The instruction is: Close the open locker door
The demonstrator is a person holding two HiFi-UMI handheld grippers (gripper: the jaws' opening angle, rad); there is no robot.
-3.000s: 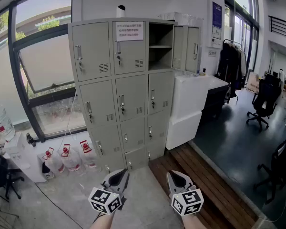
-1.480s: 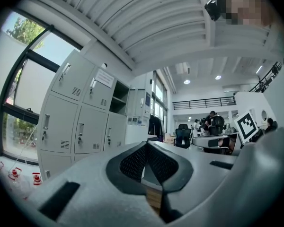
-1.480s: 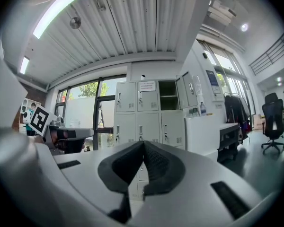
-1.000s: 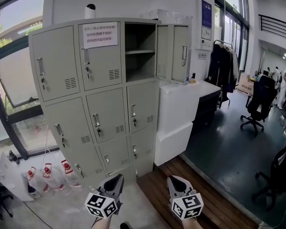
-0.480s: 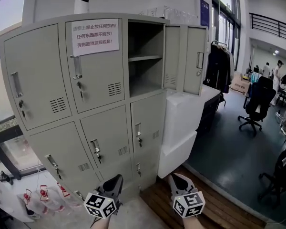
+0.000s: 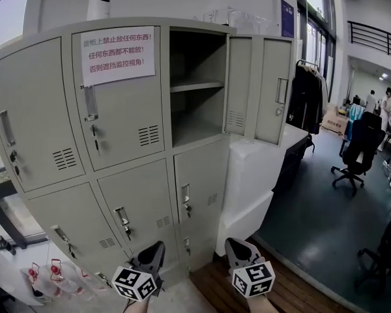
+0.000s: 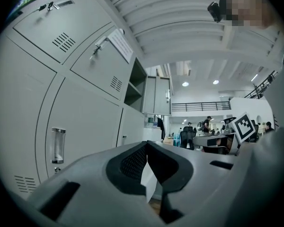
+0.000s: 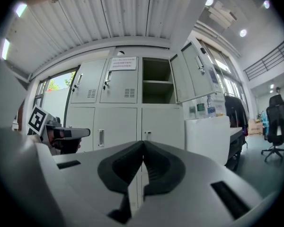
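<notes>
Faces the grey locker bank [image 6: 117, 149] head-on. Finds only the top-right door [image 6: 274, 77] open, swung out on its right-hand hinges past the cabinet's edge, baring a shelved, apparently empty compartment [image 6: 195, 103]. Carries left gripper [image 6: 158, 245] and right gripper [image 6: 233, 243] low near the cabinet's foot, well below that door, both pinched closed on nothing, likely readied for pushing rather than grasping.

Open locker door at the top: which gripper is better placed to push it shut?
Right, probably. The open door juts out at the right of the cabinet, and the right gripper sits low on that side, nearer beneath it. The left gripper faces closed lockers. Both are shut, empty.
</notes>
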